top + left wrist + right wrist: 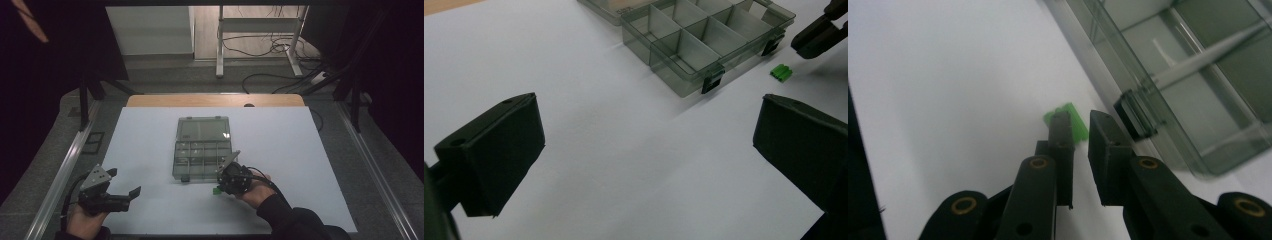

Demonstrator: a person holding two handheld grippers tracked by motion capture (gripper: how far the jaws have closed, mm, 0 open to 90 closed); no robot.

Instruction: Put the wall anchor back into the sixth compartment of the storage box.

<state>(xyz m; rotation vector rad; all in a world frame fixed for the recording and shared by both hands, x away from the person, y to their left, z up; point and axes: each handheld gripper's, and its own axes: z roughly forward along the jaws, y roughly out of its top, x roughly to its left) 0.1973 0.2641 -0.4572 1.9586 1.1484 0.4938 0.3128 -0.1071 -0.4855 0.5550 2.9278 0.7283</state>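
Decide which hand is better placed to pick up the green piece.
Right: its tool is almost on the green piece beside the box; the left tool sits far off.

- small bright green plastic block (781, 72), ribbed, looks like three short cylinders joined side by side; lies flat on white table surface (150, 150)
- sits just off the near front corner of the clear smoky-grey plastic compartment box (202, 157), near its black latch, not touching the box
- box lies flat, lid open and folded back, divided into small compartments
- in right gripper view the block (1068, 120) sits just past the jaw tips, partly hidden behind one jaw
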